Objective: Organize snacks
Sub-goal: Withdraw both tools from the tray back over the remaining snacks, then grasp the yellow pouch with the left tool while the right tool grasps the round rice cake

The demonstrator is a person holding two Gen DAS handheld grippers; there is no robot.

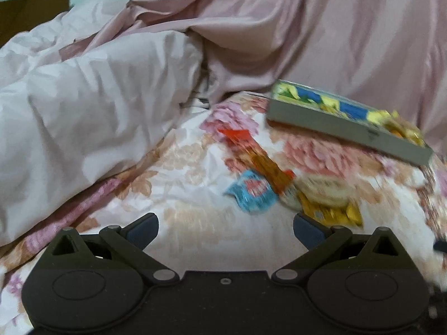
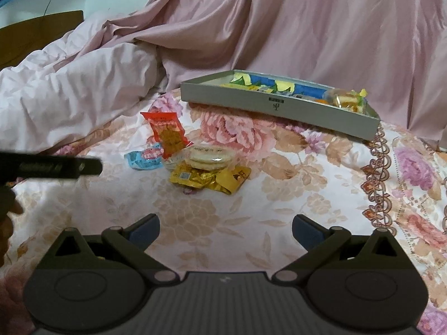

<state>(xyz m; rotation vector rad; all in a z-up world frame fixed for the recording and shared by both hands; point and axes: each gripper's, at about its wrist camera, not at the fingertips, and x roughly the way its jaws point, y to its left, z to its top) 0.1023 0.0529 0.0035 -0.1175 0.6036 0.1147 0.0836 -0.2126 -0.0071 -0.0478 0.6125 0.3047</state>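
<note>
Both tongs, the left gripper (image 1: 225,229) and the right gripper (image 2: 225,230), stand spread wide and empty above the floral bedspread (image 2: 279,195). Ahead of them the loose snacks lie bunched: a blue packet (image 2: 145,160), a red packet (image 2: 167,134), a clear-wrapped round cake (image 2: 208,156) and crinkled gold foil packets (image 2: 206,180); their print is unreadable. Beyond, a shallow grey box (image 2: 279,109) with a small dark mark on its wall holds more wrapped snacks. The left view is motion-blurred; only the right shows the bedspread's lace edge (image 2: 377,167).
</note>
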